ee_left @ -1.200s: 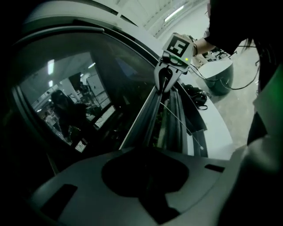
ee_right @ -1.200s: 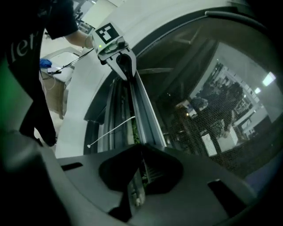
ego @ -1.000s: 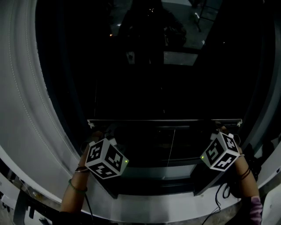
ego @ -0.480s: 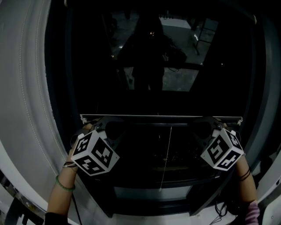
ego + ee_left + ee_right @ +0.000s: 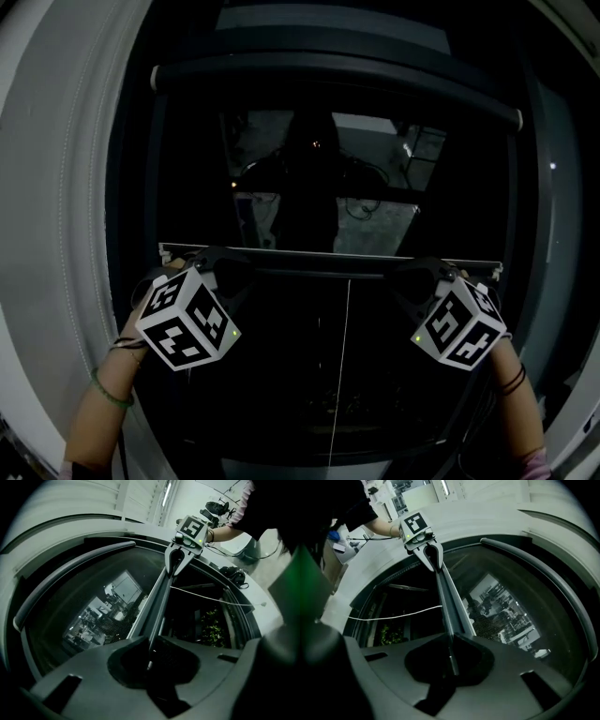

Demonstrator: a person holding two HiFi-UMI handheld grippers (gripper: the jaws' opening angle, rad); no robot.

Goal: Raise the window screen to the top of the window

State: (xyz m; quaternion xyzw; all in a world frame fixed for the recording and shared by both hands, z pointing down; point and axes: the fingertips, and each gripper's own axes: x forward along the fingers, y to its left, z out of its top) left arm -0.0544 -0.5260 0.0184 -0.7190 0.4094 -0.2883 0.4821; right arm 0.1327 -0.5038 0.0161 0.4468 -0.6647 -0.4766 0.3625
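While my left gripper (image 5: 150, 660) sits at the left end of the screen's bottom bar (image 5: 328, 253), its jaws are closed on the thin edge of that bar, which runs straight out from between them. My right gripper (image 5: 451, 660) does the same at the right end, with its jaws pinched together on the bar. From each gripper view I can see the other gripper clamped at the far end.

From the head view, the bar lies level across the window, about midway up and well below the roller (image 5: 328, 70) at the top. The screen (image 5: 108, 620) stretches as fine mesh between bar and roller, and its weave shows faintly over the dark glass, which reflects a lit room. Below the bar the opening is dark. A thin white cord (image 5: 345, 356) hangs there, running down from the middle of the bar. Some green plants (image 5: 211, 625) show dimly low in the opening.

A pale grey frame (image 5: 66, 234) curves round the window on both sides. My marker cubes (image 5: 187, 319) sit just under the bar, one at each end.
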